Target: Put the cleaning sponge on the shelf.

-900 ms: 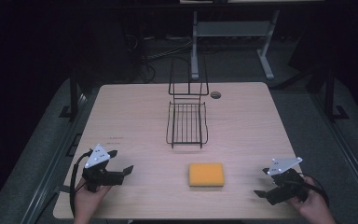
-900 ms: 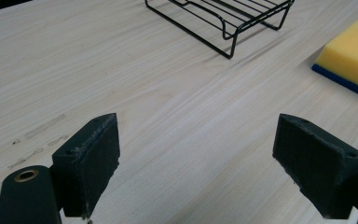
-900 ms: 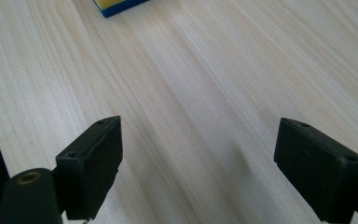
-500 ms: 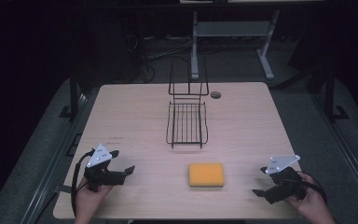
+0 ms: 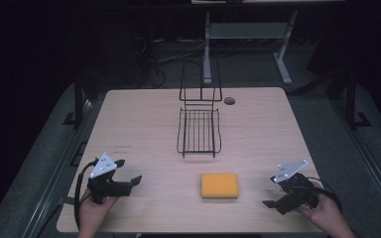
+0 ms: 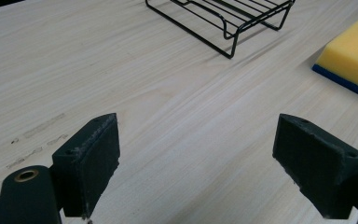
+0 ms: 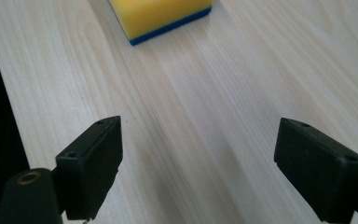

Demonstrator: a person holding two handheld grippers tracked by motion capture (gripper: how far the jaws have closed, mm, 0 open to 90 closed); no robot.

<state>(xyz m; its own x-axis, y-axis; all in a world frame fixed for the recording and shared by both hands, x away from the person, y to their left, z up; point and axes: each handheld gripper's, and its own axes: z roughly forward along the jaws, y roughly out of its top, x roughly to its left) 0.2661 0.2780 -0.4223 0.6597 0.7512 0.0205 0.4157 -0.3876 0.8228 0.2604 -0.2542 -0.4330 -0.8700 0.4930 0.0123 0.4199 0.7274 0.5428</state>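
The left gripper (image 5: pixel 129 173) sits near the table's front left corner with its 2 jaws spread wide and nothing between them; in the left gripper view only bare wood lies in the gap. The right gripper (image 5: pixel 272 193) sits near the front right corner, jaws equally wide and empty.

The yellow sponge (image 5: pixel 219 185) with a blue underside lies flat on the table (image 5: pixel 139 124) between the 2 grippers, apart from both, somewhat nearer the right one. Beyond it stands a black wire rack (image 5: pixel 199 130), its basket empty and its tall back loop rising at the far end. The sponge is outside the rack, just in front of it.

Each hand grips its tool from behind, the left hand (image 5: pixel 93 210) and right hand (image 5: pixel 327 214) entering from the bottom edge, both tools angled inward toward the sponge.
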